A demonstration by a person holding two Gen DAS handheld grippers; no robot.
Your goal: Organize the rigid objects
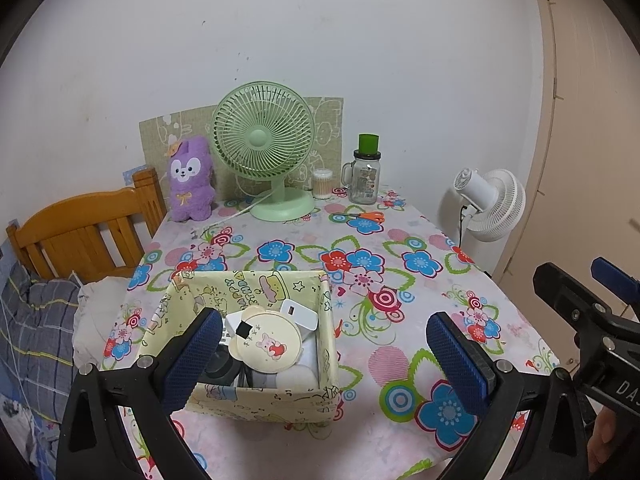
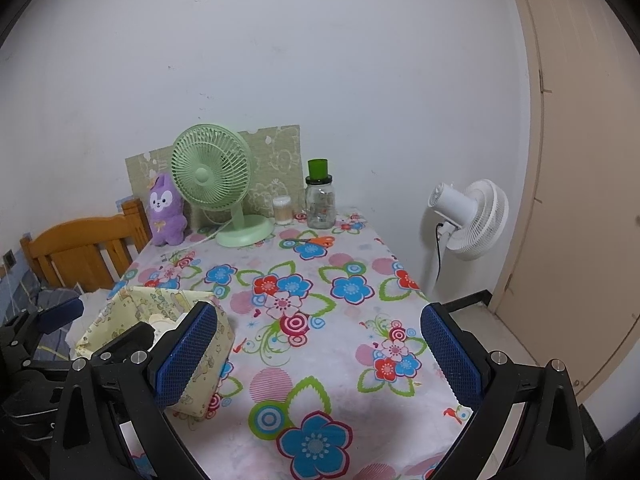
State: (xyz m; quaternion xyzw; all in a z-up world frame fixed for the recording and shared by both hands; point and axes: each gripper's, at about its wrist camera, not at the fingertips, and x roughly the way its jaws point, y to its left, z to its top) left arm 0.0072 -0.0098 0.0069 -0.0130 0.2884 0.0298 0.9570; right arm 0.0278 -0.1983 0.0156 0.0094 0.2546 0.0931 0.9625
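Starting at the far left there's a wooden chair (image 1: 86,236) tucked beside the table, with a checked blanket (image 1: 32,340) bunched up next to it. The floral tablecloth (image 1: 400,280) covers the whole table. At the back left a purple plush bunny (image 1: 189,178) leans on the wall, then a green desk fan (image 1: 264,140), a small clear tub of cotton swabs (image 1: 322,184), and a glass mason jar (image 1: 364,178) with a green cap on top; can't really tell what's inside the jar. Orange-handled scissors (image 1: 366,216) lie just in front of the jar. Near the front edge sits the yellow cartoon-print fabric box (image 1: 256,394), pretty full: a round cream compact with a bear on it (image 1: 269,344) is on top, a white charger block (image 1: 298,314) behind it, something black (image 1: 222,366) at the left and a white round pad (image 1: 296,378) at the right. The left gripper (image 1: 324,356) hovers over the box with its blue pads spread wide, nothing between them. The right gripper (image 2: 320,352) is likewise spread wide and empty, over bare tablecloth to the right of the box. Off the table's right side stands a white pedestal fan (image 1: 494,204).
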